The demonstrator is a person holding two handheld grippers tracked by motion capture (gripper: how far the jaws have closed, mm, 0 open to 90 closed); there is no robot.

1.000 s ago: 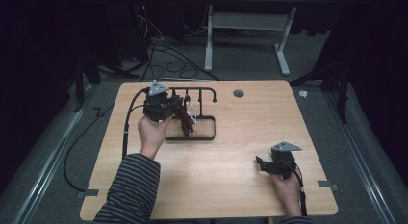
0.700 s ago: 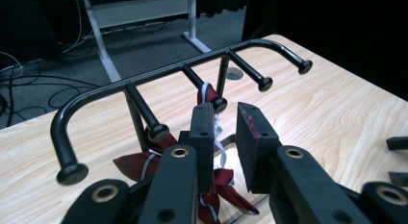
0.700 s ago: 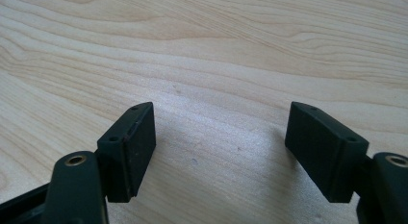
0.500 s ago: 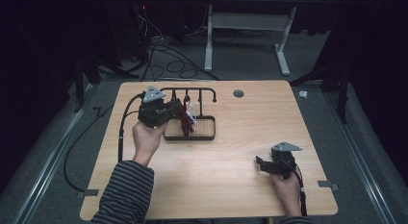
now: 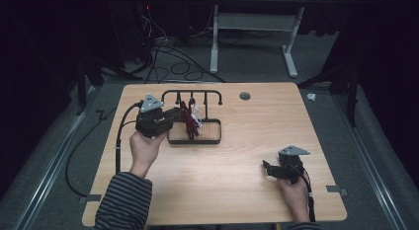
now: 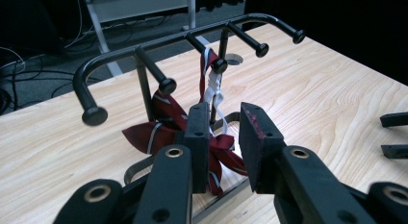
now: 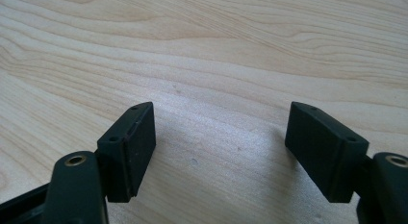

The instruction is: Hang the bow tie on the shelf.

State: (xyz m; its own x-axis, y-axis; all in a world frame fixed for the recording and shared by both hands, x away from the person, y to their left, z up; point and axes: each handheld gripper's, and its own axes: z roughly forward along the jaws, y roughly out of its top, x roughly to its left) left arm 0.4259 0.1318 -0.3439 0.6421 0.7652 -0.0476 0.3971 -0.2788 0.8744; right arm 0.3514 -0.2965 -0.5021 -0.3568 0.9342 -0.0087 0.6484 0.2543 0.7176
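Left gripper (image 6: 223,137): fingers (image 6: 198,137) standing apart with a gap between them, having just been opening. The dark red bow tie (image 6: 163,132) is lying just beyond the fingertips and partly behind the left-hand finger; no pad is pressing on it, as far as the left gripper view shows. The bow tie's white strap (image 6: 211,87) is looping up over one knobbed peg of the black rack (image 6: 120,53), directly ahead of the fingers. The rack's base tray (image 5: 210,129) is sitting on the counter (image 5: 247,190) just under and past the fingertips. In the high view the left gripper (image 5: 173,116) is being held level at the rack's left end, its cable trailing back off the counter's left edge.

Right gripper (image 7: 221,147): fingers (image 7: 130,147) standing wide apart, nothing between them, bare counter wood (image 7: 216,51) beneath and ahead. In the high view the right gripper (image 5: 268,168) is resting near the counter's near right corner, well apart from the rack and the bow tie, fingers pointing left.
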